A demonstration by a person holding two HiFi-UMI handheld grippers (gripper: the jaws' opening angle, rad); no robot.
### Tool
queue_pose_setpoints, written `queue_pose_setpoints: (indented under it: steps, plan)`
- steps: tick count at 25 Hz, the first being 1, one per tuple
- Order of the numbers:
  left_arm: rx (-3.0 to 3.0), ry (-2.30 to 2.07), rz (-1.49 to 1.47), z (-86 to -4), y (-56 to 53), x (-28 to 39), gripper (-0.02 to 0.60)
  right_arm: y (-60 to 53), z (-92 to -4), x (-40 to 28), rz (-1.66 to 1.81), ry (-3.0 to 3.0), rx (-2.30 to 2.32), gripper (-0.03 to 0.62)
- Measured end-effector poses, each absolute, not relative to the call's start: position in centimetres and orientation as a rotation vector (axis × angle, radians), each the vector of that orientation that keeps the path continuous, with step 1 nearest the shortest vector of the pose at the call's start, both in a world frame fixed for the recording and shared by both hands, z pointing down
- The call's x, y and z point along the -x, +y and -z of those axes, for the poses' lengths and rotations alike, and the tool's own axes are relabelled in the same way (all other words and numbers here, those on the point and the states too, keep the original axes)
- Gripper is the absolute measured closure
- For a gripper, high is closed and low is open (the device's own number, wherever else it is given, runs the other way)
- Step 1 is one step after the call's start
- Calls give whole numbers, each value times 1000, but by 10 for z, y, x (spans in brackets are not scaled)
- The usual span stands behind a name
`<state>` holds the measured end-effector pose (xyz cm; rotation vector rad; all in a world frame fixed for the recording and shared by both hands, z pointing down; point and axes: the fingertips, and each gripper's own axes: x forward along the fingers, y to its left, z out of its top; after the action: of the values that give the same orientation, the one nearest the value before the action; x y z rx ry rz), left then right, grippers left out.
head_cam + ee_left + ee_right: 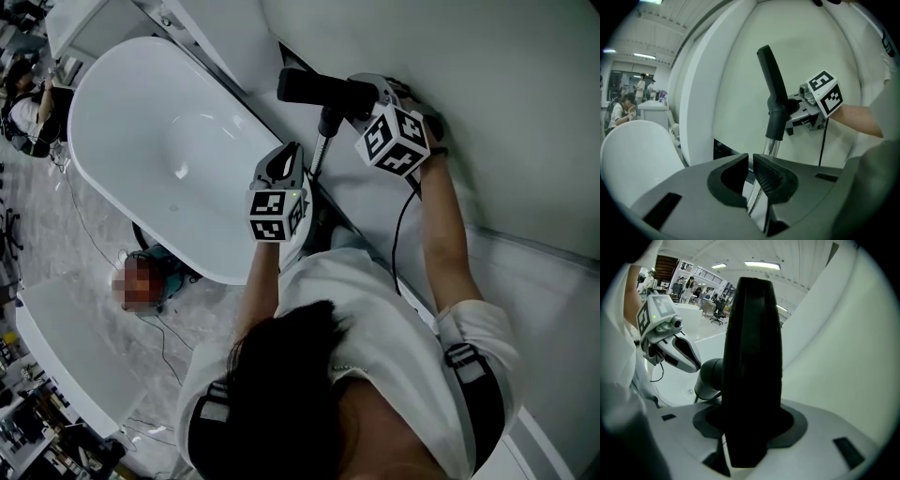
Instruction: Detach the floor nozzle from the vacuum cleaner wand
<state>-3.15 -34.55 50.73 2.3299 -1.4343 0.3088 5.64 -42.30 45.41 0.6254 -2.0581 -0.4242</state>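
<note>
The black floor nozzle (314,89) (769,79) (752,357) points up at the end of the chrome wand (321,150) (771,146). My right gripper (364,96) (792,108) (751,427) is shut on the nozzle near its neck, and the nozzle fills the space between its jaws. My left gripper (289,155) (751,165) (683,352) is shut with nothing between its pads. The wand runs just beyond its tips and shows through the thin slit between them. The lower part of the wand is hidden behind the left gripper.
A white bathtub (150,141) stands to the left and a white curved panel (740,70) rises behind the nozzle. A black cable (397,234) hangs from the right gripper. A seated person (621,112) and others are far off at the left.
</note>
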Motion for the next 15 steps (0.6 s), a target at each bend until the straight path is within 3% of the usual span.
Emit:
queue_pose_setpoints:
  steps: [11,15]
  plan:
    - [-2400,-1244,-416,-524,-353,0,362,-424,-453,-56,420,-2068,-611,373]
    - [-2443,-1184,-444,-531,-357,-13,338,-424,-454,-57,421,-2067,-611,373]
